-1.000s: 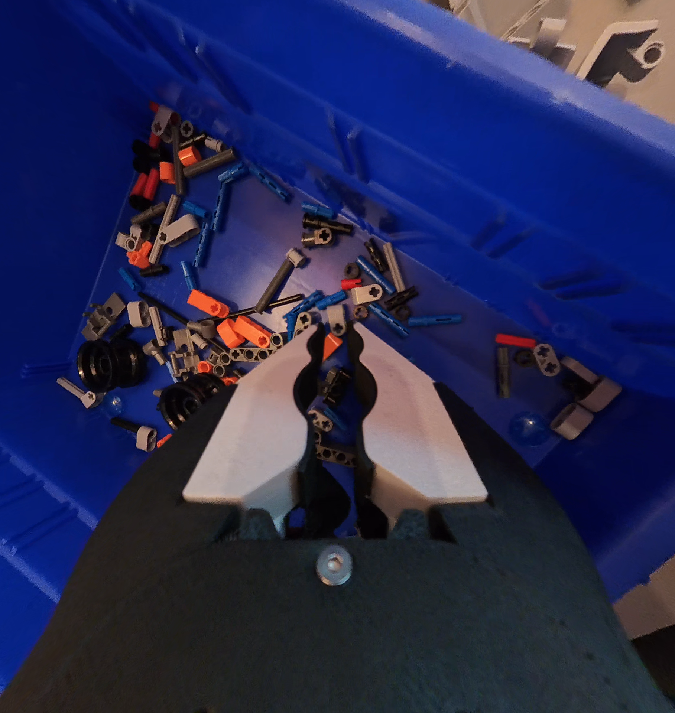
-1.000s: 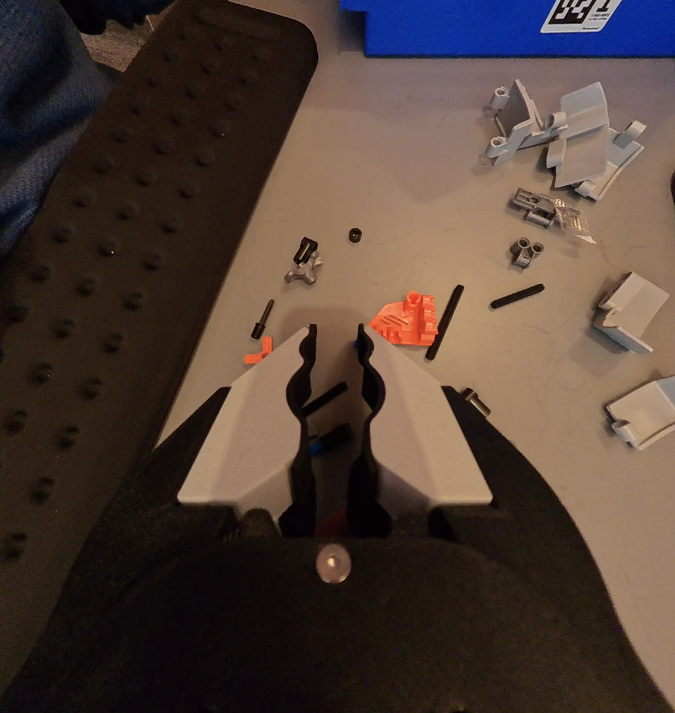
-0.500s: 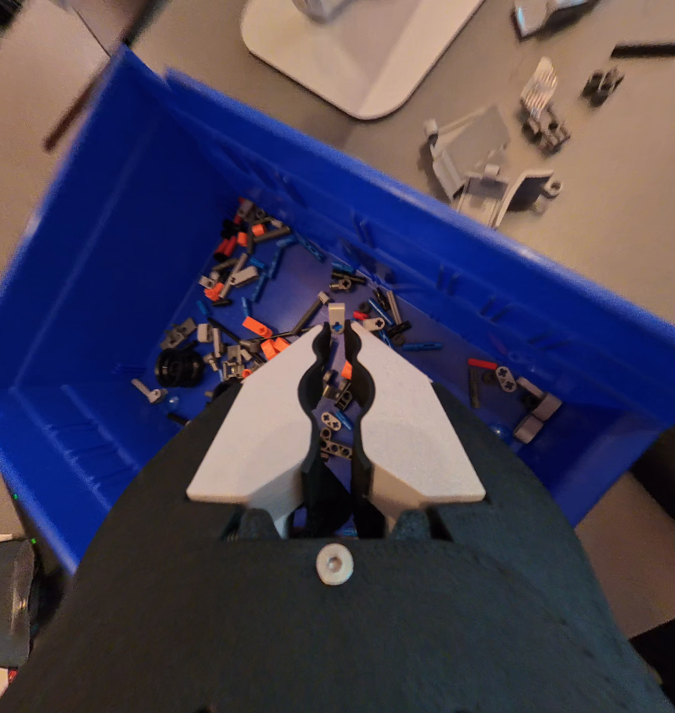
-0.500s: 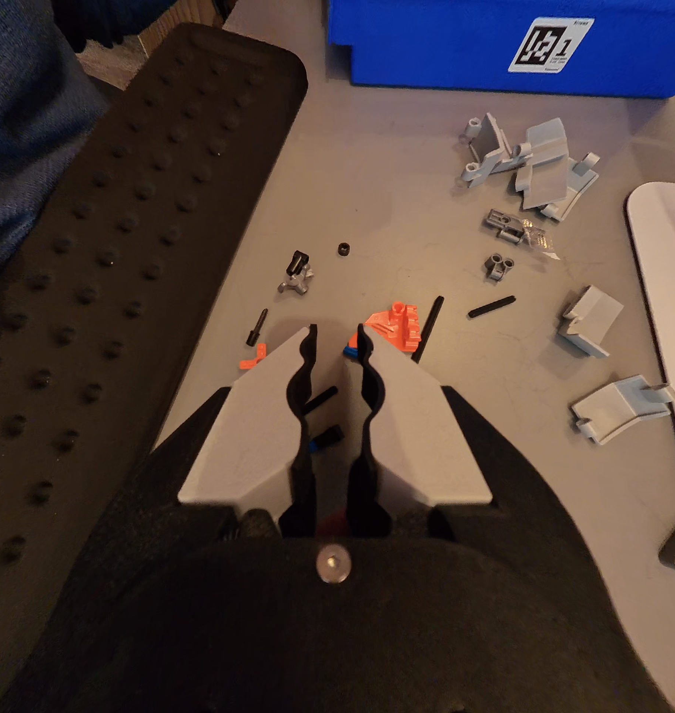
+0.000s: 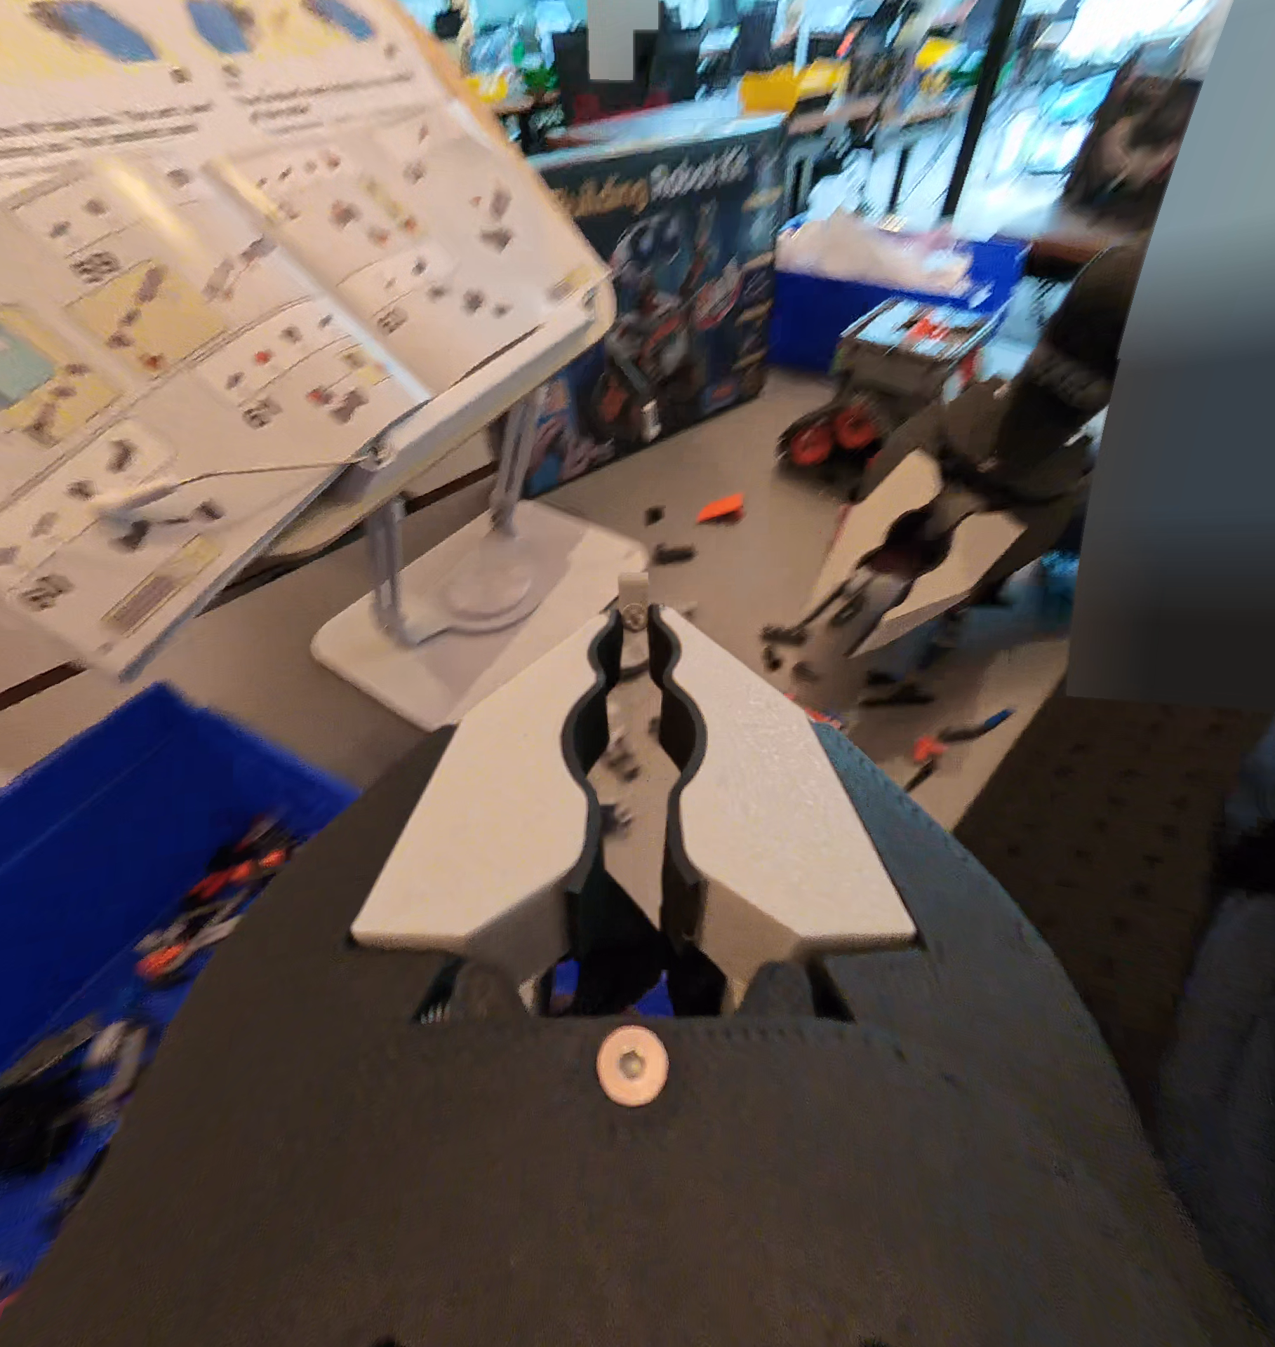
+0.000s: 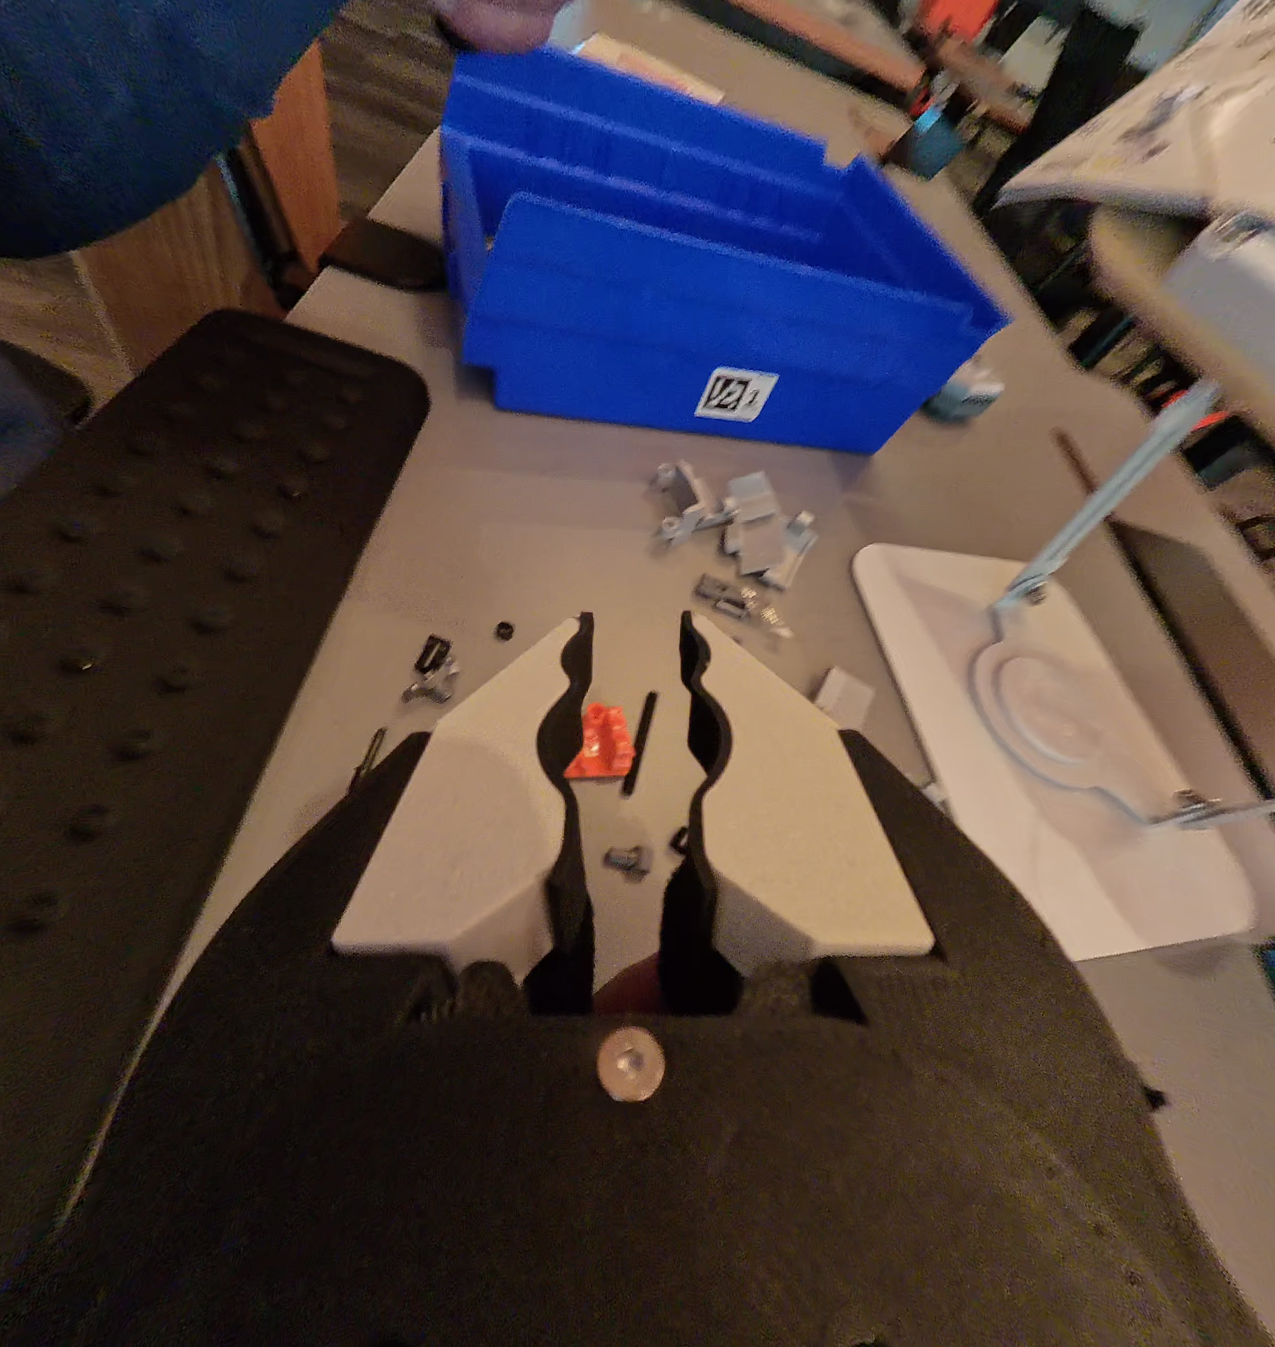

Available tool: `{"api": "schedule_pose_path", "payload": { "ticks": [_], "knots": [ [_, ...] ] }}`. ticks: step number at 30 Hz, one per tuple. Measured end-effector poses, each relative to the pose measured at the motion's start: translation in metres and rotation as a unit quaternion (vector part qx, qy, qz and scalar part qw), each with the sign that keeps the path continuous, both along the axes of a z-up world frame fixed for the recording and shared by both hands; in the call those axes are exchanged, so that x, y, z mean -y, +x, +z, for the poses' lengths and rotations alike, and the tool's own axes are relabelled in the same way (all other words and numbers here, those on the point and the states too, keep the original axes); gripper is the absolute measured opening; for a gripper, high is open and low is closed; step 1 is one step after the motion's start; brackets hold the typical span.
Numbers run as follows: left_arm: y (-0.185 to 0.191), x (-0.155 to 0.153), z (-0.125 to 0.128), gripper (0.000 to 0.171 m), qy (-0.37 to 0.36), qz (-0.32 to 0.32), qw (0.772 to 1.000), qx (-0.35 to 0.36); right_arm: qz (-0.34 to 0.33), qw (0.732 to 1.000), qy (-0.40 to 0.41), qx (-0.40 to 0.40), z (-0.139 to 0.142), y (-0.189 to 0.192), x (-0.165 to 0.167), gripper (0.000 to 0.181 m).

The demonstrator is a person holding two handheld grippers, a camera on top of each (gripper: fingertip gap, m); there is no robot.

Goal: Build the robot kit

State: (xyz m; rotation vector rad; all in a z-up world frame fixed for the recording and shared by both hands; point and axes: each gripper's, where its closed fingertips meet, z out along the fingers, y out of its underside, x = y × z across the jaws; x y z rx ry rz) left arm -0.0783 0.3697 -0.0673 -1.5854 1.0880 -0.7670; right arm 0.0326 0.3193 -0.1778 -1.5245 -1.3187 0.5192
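Since the earlier frame, the left gripper has lifted out of the blue bin, jaws clamped on a small grey peg that stands upright at the tips. Ahead to its right, the right gripper hovers with jaws narrowly apart and empty, above the orange piece on the table.

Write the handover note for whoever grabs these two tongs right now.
Left tongs: shut on a small grey piece pinched at the tips, held in the air over the table, beside the blue bin of small parts.
Right tongs: open and empty, above the table.
Loose on the table under the right tongs: an orange piece with a black axle beside it. Grey panels lie nearer the bin; the white stand base is to the right.
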Motion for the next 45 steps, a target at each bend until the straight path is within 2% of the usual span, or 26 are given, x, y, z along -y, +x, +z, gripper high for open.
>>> {"api": "schedule_pose_path", "payload": {
  "ticks": [5,9,12,17,23,25,34,39,42,45],
  "knots": [
    [0.047,0.034,0.014,0.006,-0.059,-0.061,0.992,0.095,-0.050,0.990,0.135,-0.003,0.033,0.002,-0.008,0.026],
    [0.081,0.051,0.006,0.006,-0.130,-0.095,0.976,0.144,-0.071,0.972,0.221,-0.027,0.065,-0.001,-0.001,0.031],
    [0.095,0.055,-0.002,0.006,-0.178,-0.109,0.964,0.168,-0.078,0.959,0.270,-0.030,0.081,-0.002,0.007,0.035],
    [0.111,0.065,-0.018,0.006,-0.226,-0.131,0.951,0.165,-0.091,0.946,0.310,-0.015,0.089,-0.005,0.011,0.032],
    [0.119,0.070,-0.030,0.006,-0.270,-0.145,0.935,0.178,-0.092,0.949,0.299,-0.022,0.089,-0.006,0.012,0.023],
    [0.118,0.070,-0.029,0.006,-0.279,-0.150,0.930,0.189,-0.085,0.953,0.291,-0.024,0.087,-0.007,0.013,0.014],
    [0.114,0.076,-0.037,0.006,-0.307,-0.158,0.913,0.215,-0.052,0.969,0.237,-0.037,0.078,-0.012,0.018,0.014],
    [0.106,0.077,-0.047,0.008,-0.287,-0.120,0.926,0.215,-0.023,0.979,0.199,-0.038,0.066,-0.019,0.023,0.012],
    [0.097,0.080,-0.049,0.018,-0.263,-0.104,0.934,0.218,-0.014,0.984,0.173,-0.037,0.060,-0.021,0.022,0.012],
    [0.085,0.083,-0.055,0.017,-0.210,-0.082,0.954,0.196,-0.008,0.991,0.133,-0.011,0.041,-0.023,0.017,0.012]
  ]
}}
